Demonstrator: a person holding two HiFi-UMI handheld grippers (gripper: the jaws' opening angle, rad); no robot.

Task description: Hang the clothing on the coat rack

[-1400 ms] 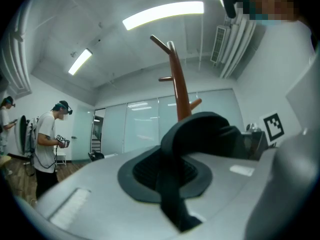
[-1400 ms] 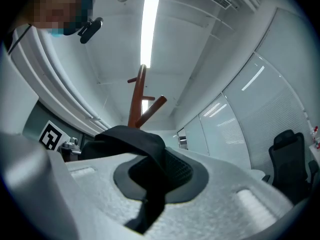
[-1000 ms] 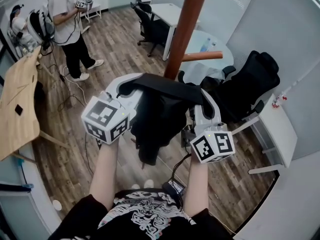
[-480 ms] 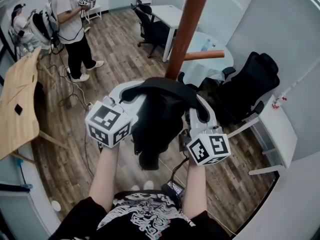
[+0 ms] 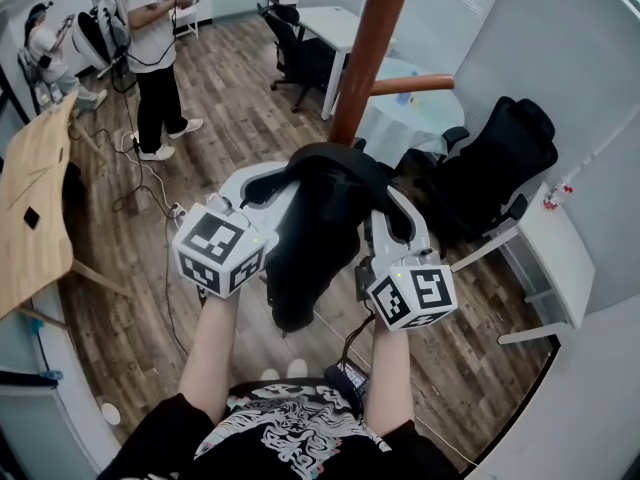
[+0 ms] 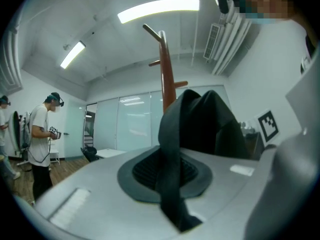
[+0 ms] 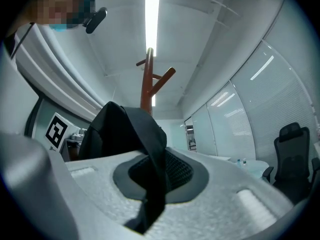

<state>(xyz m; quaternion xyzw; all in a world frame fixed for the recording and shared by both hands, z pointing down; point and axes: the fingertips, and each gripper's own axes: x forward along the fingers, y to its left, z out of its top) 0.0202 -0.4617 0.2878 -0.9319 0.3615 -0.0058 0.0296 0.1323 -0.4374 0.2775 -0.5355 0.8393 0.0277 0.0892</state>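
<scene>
Head view had you close in first: your left tool (image 5: 258, 183) was clamped on a fold of the black garment (image 5: 320, 218), and your right tool (image 5: 393, 218) was pinching the other side. The cloth was slung between them, its bulk drooping between your forearms. That meant the pick-up was done, and the carry looked well along. Further out, the coat rack (image 5: 375, 48) stood just beyond the garment, its brown pole rising past your tools, with one peg (image 5: 410, 85) sticking out to the right. Nothing was on a peg yet. By my read, you had the lift and the hooking left, then the release of both tools.
</scene>
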